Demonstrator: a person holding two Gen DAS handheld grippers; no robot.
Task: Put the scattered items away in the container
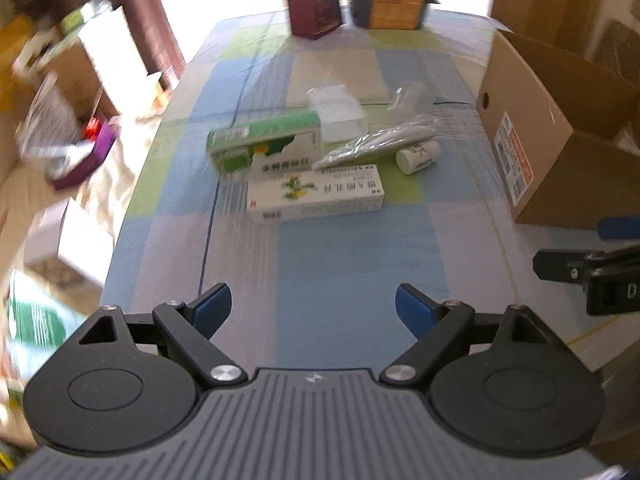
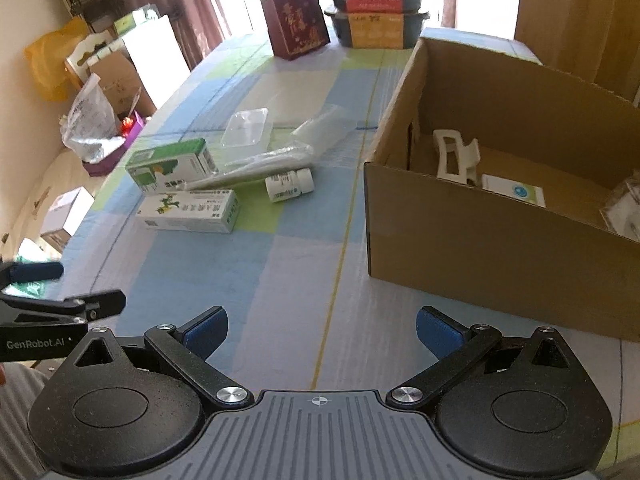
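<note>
The scattered items lie in a loose cluster near the middle of the tabletop [image 2: 304, 272], which is covered by a blue, green and pale checked cloth. A green-and-white carton [image 2: 170, 165] sits at the left of the cluster, with a longer white carton with green print [image 2: 188, 212] just in front of it. A slim grey item in a clear wrapper [image 2: 256, 168] lies slantwise, touching the top of the cartons. Beside its near end a small white bottle [image 2: 289, 185] lies on its side. Behind them rest a clear plastic tray [image 2: 246, 127] and a clear bag [image 2: 316, 128].

To the right of the cluster stands the open cardboard box [image 2: 480, 240], apart from the items. Inside it lie a white clip-shaped piece [image 2: 456, 156], a small white packet with a blue mark [image 2: 514, 191] and something pale at the right edge.

At the far end of the tabletop stand a maroon gift bag [image 2: 298, 18] and two stacked dark food trays [image 2: 376, 10].

The left tongs [image 1: 314, 312] hover over the near tabletop, spread wide and holding nothing. The right tongs [image 2: 322, 330] are likewise spread wide with nothing between them, in front of the box.
</note>
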